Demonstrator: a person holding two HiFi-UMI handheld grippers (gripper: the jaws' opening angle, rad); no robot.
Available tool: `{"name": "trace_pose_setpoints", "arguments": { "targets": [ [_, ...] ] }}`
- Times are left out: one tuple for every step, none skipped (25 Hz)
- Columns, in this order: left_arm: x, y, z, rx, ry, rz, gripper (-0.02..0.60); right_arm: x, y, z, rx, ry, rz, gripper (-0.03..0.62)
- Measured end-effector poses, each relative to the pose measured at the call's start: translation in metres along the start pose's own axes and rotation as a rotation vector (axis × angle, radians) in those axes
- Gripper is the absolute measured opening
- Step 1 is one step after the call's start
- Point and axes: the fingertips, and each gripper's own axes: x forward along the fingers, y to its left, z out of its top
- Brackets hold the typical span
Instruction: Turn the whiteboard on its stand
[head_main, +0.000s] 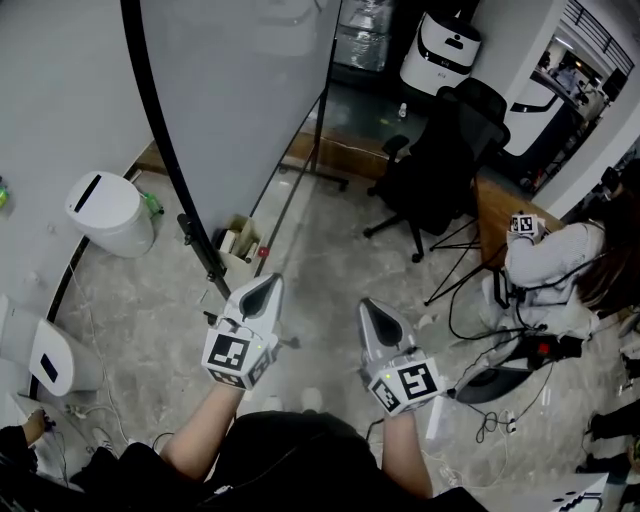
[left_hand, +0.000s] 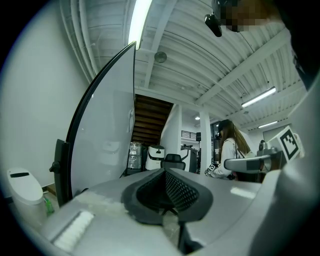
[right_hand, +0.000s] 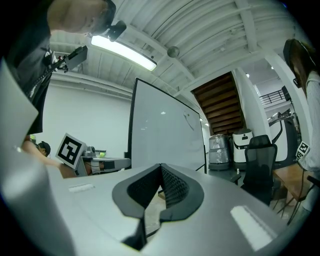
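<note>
Head view | whiteboard (head_main: 240, 90) upright ahead | left tongs (head_main: 266, 287) closed, empty | right tongs (head_main: 371, 310) closed, empty

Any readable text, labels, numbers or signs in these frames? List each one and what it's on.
No readable words or numbers in any view.
Cube on the left claw: black-and-white square marker pattern, no letters.
Cube on the right claw: same kind of pattern, no letters.
whiteboard: faint stroke near its top, too faint to read.
white machine at the back: dark panel, any print too small to read.
</note>
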Motion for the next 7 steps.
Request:
{"name": "trace_pose_setpoints", "arguments": {
  "targets": [
    [0.000, 0.002, -0.001, 0.005, 0.002, 0.003, 0.002, 0.002, 0.000, 0.000, -0.001, 0.001, 0.003, 0.009],
    [0.000, 0.004, -0.001, 0.009, 0.004, 0.005, 0.002, 0.004, 0.000, 0.000, -0.001, 0.002, 0.005, 0.008],
    [0.001, 0.006, -0.002, 0.010, 0.005, 0.006, 0.002, 0.007, 0.000, -0.001, -0.002, 0.004, 0.007, 0.008],
    [0.002, 0.008, -0.001, 0.008, 0.004, 0.008, 0.002, 0.010, 0.000, -0.002, -0.003, 0.006, 0.010, 0.009],
    [0.003, 0.010, 0.000, 0.003, 0.003, 0.009, 0.002, 0.013, 0.001, -0.003, -0.004, 0.008, 0.012, 0.009],
    [0.003, 0.012, 0.001, -0.002, 0.001, 0.009, 0.002, 0.016, 0.001, -0.004, -0.006, 0.009, 0.014, 0.008],
    [0.004, 0.014, 0.001, -0.007, -0.001, 0.010, 0.002, 0.019, 0.001, -0.006, -0.007, 0.011, 0.016, 0.008]
  ]
}}
